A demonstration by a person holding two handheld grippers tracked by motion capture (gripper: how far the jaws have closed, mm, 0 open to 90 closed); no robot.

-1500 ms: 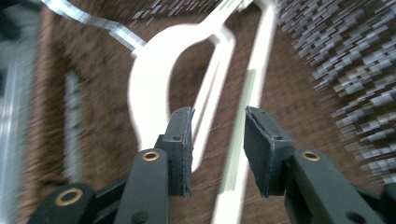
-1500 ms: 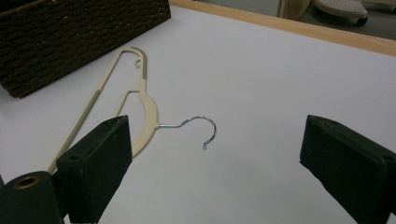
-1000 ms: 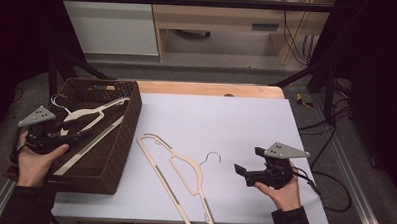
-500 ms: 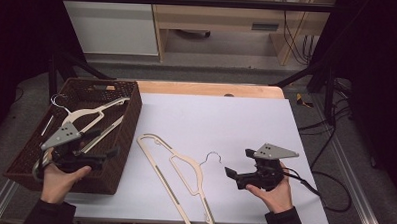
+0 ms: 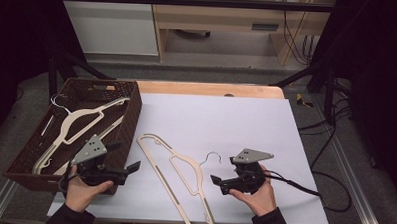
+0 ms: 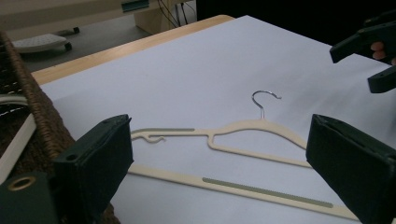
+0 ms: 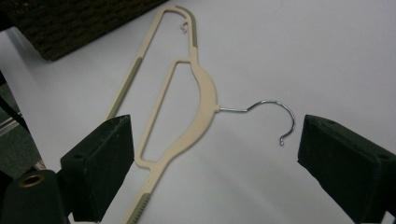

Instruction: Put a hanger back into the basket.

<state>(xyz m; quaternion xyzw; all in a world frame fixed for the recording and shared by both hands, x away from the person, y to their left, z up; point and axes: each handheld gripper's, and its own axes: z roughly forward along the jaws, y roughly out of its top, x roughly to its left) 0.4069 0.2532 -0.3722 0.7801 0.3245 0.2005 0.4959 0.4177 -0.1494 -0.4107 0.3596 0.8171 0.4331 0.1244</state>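
1. High view: cream hanger (image 5: 176, 177) flat on table, right of wicker basket (image 5: 131, 120). Left gripper (image 5: 129, 168) just opened, empty; right gripper (image 5: 218, 182) closing slightly, empty.
2. Left gripper view: hanger (image 6: 243, 135) beyond wide jaws, untouched.
3. Right gripper view: hanger (image 7: 196, 107) between wide jaws, untouched.

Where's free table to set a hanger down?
Free: the white table from the basket across to its right edge, beyond the hanger. Crowded: near edge, with that hanger between the left tool and the right tool; the basket already holds hangers.
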